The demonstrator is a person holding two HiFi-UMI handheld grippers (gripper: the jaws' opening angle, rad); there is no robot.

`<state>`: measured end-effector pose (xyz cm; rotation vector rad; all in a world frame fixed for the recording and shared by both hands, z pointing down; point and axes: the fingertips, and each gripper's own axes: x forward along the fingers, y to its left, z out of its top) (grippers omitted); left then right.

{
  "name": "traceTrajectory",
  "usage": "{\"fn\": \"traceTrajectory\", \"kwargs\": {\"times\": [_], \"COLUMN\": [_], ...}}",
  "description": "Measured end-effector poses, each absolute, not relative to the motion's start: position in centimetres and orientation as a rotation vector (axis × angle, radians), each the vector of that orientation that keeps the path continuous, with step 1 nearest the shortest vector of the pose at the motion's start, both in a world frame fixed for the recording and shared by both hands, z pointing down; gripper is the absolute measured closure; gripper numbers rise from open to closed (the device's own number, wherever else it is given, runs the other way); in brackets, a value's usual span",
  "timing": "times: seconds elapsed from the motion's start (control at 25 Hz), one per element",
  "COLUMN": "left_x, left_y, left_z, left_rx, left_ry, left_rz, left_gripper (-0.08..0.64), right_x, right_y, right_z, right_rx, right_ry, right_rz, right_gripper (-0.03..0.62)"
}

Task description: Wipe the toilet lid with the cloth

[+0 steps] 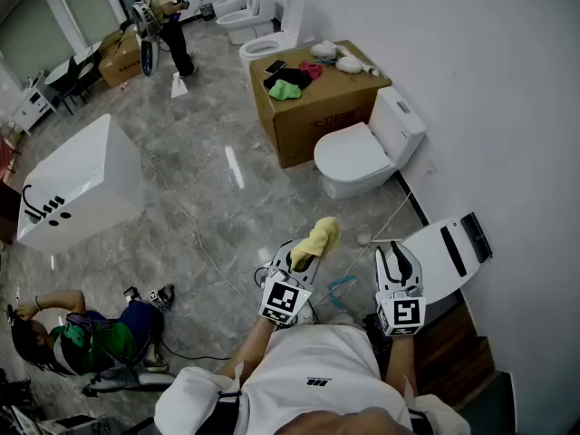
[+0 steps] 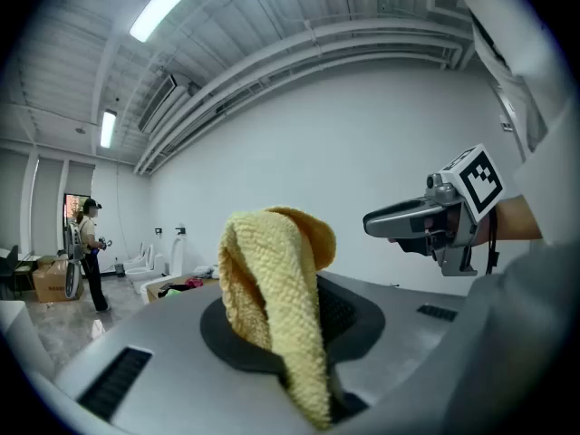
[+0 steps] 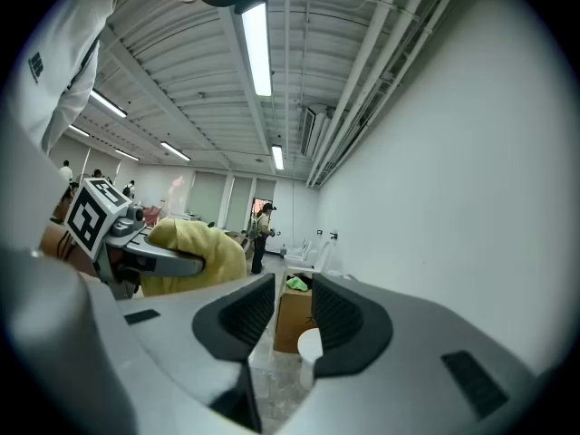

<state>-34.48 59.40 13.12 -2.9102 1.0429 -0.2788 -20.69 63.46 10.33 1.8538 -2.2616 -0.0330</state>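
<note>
The left claw [image 1: 302, 259] is pinching a yellow cloth [image 1: 318, 237], its jaws closing on a fold of the nubby, waffle-textured terry. The rest of the cloth is rising out of the dark ribbed pads [image 2: 355, 314] in a soft rounded hump and drooping over their front.

The right claw [image 1: 396, 263] is hanging just beside it, jaws standing apart by a narrow gap, with nothing between its grooved black pads [image 3: 245, 311]. Both claws are hovering over the grey marbled floor [image 1: 208, 198], well apart from the toilet [image 1: 349, 184].

The toilet, glossy white ceramic, is sitting at the floor's right edge against the plain white wall [image 1: 507, 80]; its tank [image 1: 399, 123] is showing boxy, and its lid [image 1: 355, 149] is lying shut, smooth and oval. Its far side is standing just beside a brown cardboard box [image 1: 313, 116]. On the box top, crumpled cloths [image 1: 286, 90] in green, black and pink are lying near a few rounded white items.

A flat white panel [image 1: 444, 256] with dark slots is showing near the floor's right edge, just beside the right claw. Toward the left edge a white rectangular tub [image 1: 86, 175] is standing. A person in a green top [image 1: 86, 343] is crouching at the near left corner; another person [image 1: 168, 16] is standing at the far edge near more white toilets [image 1: 249, 16].
</note>
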Motion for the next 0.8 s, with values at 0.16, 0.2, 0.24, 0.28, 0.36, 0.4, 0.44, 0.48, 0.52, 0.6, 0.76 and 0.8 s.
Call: {"fn": "traceTrajectory", "kwargs": {"times": [0.16, 0.2, 0.24, 0.28, 0.36, 0.4, 0.44, 0.48, 0.52, 0.6, 0.76, 0.8], "left_x": [-36.6, -36.9, -37.2, -37.3, -37.5, -37.6, -37.7, -37.8, -37.8, -37.7, -37.5, -37.4], "left_y": [58.0, 57.6, 57.3, 57.1, 56.8, 56.6, 56.3, 56.0, 55.7, 55.0, 53.5, 52.9], "left_z": [13.4, 13.5, 13.5, 13.6, 13.7, 13.8, 13.8, 13.8, 13.7, 13.6, 14.2, 14.4], "left_rx": [-2.917, -2.917, -2.918, -2.919, -2.921, -2.922, -2.923, -2.924, -2.923, -2.919, -2.914, -2.913], "left_ry": [1.073, 1.080, 1.085, 1.089, 1.094, 1.096, 1.098, 1.099, 1.099, 1.099, 1.111, 1.116], "left_rz": [-0.268, -0.266, -0.263, -0.260, -0.258, -0.259, -0.261, -0.262, -0.263, -0.259, -0.268, -0.272], "left_gripper": [0.480, 0.480, 0.480, 0.480, 0.480, 0.480, 0.480, 0.480, 0.480, 0.480, 0.480, 0.480], "right_x": [-23.1, -23.5, -23.7, -23.8, -24.0, -24.0, -24.1, -24.2, -24.3, -24.3, -24.0, -23.9], "right_y": [62.3, 62.0, 61.7, 61.4, 61.0, 60.7, 60.3, 59.9, 59.5, 58.7, 56.7, 56.1], "right_z": [10.7, 10.7, 10.7, 10.7, 10.8, 10.9, 10.9, 10.9, 10.8, 10.9, 11.5, 11.6], "right_rx": [1.833, 1.830, 1.826, 1.823, 1.819, 1.817, 1.815, 1.813, 1.811, 1.807, 1.803, 1.801], "right_ry": [-2.268, -2.271, -2.273, -2.273, -2.271, -2.270, -2.272, -2.274, -2.278, -2.285, -2.296, -2.300], "right_rz": [-0.029, -0.029, -0.029, -0.029, -0.027, -0.025, -0.022, -0.019, -0.017, -0.016, -0.011, -0.008], "right_gripper": [0.451, 0.452, 0.451, 0.451, 0.451, 0.451, 0.453, 0.451, 0.453, 0.451, 0.453, 0.453]}}
